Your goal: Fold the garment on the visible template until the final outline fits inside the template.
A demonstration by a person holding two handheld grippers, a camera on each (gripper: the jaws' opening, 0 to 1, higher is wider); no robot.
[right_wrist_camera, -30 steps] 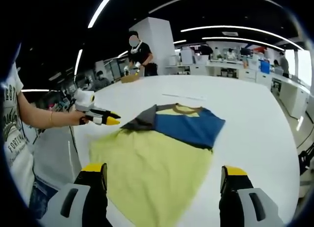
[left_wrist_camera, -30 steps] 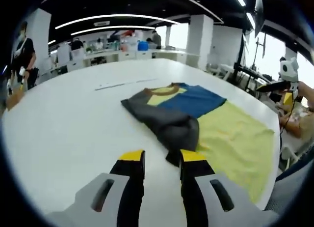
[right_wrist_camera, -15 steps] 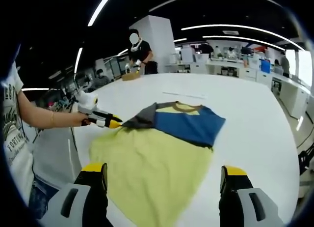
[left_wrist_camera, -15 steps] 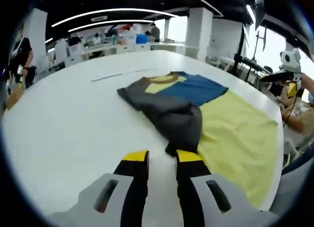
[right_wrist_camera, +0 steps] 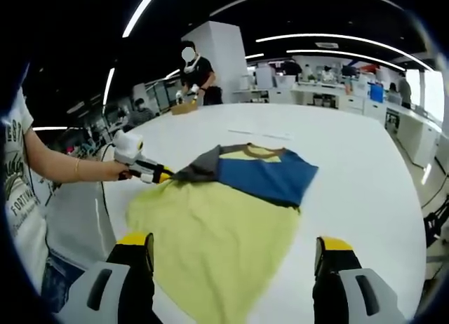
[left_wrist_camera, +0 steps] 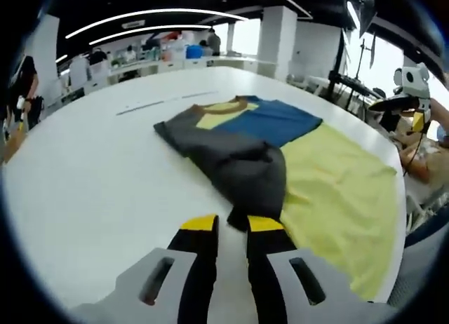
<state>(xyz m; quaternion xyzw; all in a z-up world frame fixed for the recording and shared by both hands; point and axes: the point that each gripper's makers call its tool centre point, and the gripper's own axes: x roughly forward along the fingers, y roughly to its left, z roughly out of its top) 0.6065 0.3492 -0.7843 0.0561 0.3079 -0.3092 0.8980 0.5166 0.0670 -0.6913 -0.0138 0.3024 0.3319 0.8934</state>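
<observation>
A soft cloth garment in blocks of colour (left_wrist_camera: 249, 145) lies flat near the middle of the wide white round table (left_wrist_camera: 91, 177). Its neck end, with a mustard-brown ribbed collar (left_wrist_camera: 223, 106), points away from the left gripper view's camera. Below the collar sits a small pale yellow panel, then a broad blue panel across the chest; a dark grey sleeve and side panel is folded inward and lies bunched in a rumpled ridge over the garment's near edge. The lower body is a large pale yellow-green sheet (right_wrist_camera: 224, 250) that spreads smooth and flat toward the table's edge; from these pictures I cannot tell whether this sheet is part of the garment or the template under it.

The left gripper (left_wrist_camera: 231, 227), with black jaws tipped in yellow, has its jaws drawn close with only a thin gap, and its tips sit just at the hem of the grey fold; whether cloth is pinched between them is too hard to make out. In the right gripper view the same tool (right_wrist_camera: 156, 175) meets the grey corner of the garment, held by a person's hand (right_wrist_camera: 123, 170).

The right gripper (right_wrist_camera: 235, 252) has its jaws spread wide apart, nothing between them, above the near edge of the yellow-green sheet.
</observation>
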